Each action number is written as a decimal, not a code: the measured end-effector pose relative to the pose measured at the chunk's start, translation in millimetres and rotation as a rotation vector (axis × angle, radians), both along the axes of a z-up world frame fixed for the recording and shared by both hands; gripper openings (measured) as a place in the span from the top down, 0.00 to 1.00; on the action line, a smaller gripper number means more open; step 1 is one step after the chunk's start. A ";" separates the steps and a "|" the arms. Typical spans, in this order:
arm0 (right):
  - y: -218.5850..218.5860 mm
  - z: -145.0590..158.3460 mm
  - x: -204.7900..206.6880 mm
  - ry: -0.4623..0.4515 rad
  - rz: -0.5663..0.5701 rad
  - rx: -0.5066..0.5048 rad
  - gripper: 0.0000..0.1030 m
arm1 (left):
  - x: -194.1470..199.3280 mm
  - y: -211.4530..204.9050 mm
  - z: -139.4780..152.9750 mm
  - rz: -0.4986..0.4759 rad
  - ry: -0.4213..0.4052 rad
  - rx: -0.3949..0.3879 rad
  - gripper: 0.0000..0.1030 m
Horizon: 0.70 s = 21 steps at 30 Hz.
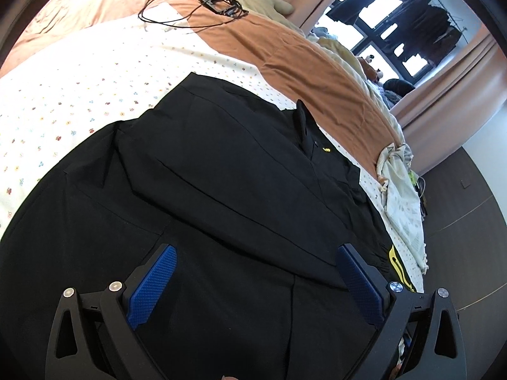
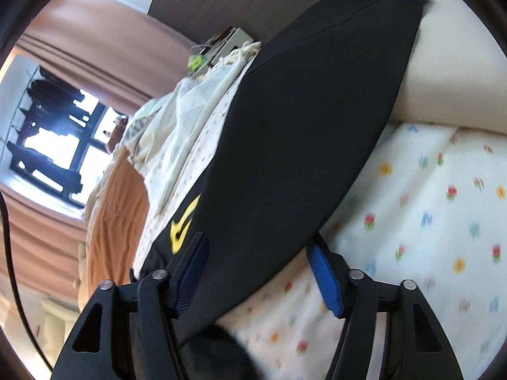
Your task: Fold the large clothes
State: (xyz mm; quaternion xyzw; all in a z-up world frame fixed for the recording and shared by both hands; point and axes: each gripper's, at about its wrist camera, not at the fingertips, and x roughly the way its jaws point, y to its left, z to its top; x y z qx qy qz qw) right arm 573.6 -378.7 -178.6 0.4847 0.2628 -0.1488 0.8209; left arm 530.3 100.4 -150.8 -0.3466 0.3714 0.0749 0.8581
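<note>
Floral bed sheet (image 1: 63, 101) carries the black garment (image 1: 221, 174), spread flat for folding. Left claw (image 1: 253, 280) hovers released above it; right claw (image 2: 258, 274), also released (edge at 12 o'clock), straddles its hem.

The black garment (image 1: 221, 171) lies spread on the bed's floral sheet (image 1: 79, 101), partly folded: in the left wrist view a broad panel is doubled over the middle, its edge running as a long diagonal crease across the cloth. A small pointed flap stands up near the far edge, with a tiny yellow mark beside it. A yellow printed emblem (image 1: 397, 264) shows at the right edge of the fabric. In the right wrist view the same garment (image 2: 301, 126) reads as a long, smooth dark band stretching away over the sheet, the yellow emblem (image 2: 183, 224) on its left border near the camera
</note>
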 end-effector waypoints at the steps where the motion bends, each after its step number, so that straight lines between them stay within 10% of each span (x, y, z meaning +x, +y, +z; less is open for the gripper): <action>1: -5.8 -3.4 1.3 0.005 -0.005 0.002 0.73 | 0.1 -0.2 0.0 -0.001 -0.001 -0.001 0.02; 2: -11.3 -6.5 -1.0 -0.005 -0.010 0.022 0.93 | 0.2 -0.7 0.6 -0.004 -0.003 0.000 0.02; 21: 93.6 112.4 3.3 -0.359 0.328 -0.192 0.95 | -5.0 9.9 11.8 0.002 -0.052 -0.065 0.02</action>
